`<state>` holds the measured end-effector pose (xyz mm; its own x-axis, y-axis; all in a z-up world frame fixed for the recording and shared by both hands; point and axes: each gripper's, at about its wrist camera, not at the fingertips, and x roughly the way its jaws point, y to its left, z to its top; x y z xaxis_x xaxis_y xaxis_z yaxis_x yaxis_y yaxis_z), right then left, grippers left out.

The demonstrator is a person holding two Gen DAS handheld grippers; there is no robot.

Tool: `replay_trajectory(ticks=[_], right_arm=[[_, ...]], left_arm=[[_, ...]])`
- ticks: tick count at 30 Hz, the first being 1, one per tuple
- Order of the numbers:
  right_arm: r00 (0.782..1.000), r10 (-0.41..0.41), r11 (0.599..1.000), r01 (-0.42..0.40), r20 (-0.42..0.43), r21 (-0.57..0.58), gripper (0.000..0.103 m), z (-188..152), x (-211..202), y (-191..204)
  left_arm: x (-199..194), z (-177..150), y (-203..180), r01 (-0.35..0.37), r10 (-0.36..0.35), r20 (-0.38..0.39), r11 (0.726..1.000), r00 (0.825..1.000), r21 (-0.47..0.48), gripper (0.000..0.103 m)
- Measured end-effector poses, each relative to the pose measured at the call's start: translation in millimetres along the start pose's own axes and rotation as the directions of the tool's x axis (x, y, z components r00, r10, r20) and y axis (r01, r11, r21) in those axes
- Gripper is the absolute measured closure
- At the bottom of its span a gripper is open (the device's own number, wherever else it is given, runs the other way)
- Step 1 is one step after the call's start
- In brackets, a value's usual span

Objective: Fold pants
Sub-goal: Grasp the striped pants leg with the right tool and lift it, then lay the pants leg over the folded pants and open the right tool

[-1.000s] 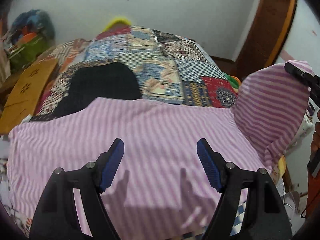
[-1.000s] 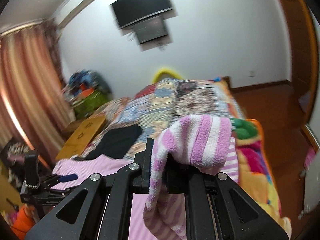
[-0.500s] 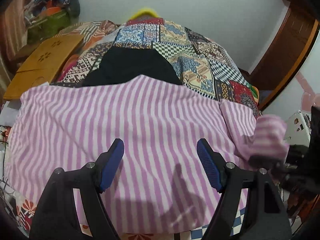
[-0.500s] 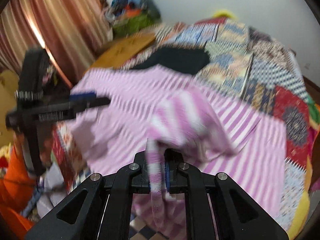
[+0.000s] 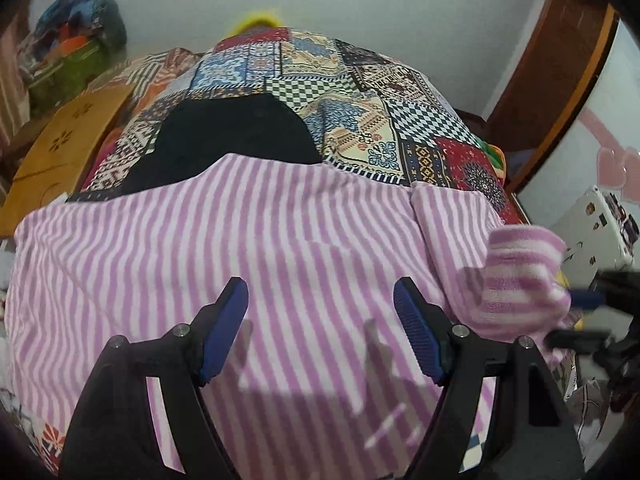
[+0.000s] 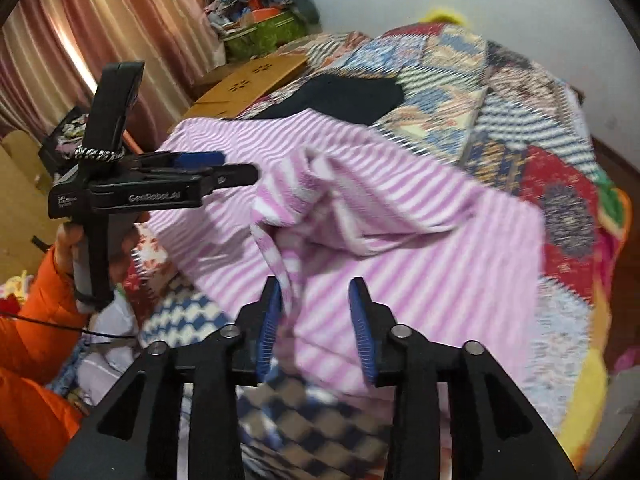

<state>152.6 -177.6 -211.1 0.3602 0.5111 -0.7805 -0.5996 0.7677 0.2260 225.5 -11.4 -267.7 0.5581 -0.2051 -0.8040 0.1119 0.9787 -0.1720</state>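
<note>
The right gripper, clamped on the pants 1 second ago, is opening, dropping the folded leg onto them on the quilt. The left gripper hovers open, empty. This fold looks laid.

I'm in a home bedroom: a bed under a patchwork quilt, striped curtains beside it, a wooden door frame nearby
</note>
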Motion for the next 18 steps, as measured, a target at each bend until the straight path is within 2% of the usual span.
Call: replay_trajectory(ticks=[3,8,12,14,18], right_arm=[[0.997,-0.074,0.997,0.074,0.005,0.023,0.064,9,2,-24],[0.997,-0.08,0.988,0.081,-0.017,0.133,0.064,21,19,-68],[0.986,-0.127,0.986,0.137,-0.109,0.095,0.064,26,51,-81],[0.981,-0.104,0.989,0.12,-0.167,0.089,0.064,32,75,-86],[0.981,-0.079,0.995,0.089,-0.179,0.048,0.064,61,96,-81]], left_arm=[[12,8,-8,0.011,-0.011,-0.018,1.0,1.0,0.015,0.028],[27,15,-18,0.034,-0.032,-0.033,0.999,0.999,0.042,0.028],[40,17,-21,0.054,-0.052,-0.054,0.998,0.997,0.044,0.028],[46,16,-20,0.061,-0.058,-0.069,0.997,0.996,0.046,0.028],[48,12,-14,0.077,-0.075,-0.075,0.997,0.994,0.032,0.028]])
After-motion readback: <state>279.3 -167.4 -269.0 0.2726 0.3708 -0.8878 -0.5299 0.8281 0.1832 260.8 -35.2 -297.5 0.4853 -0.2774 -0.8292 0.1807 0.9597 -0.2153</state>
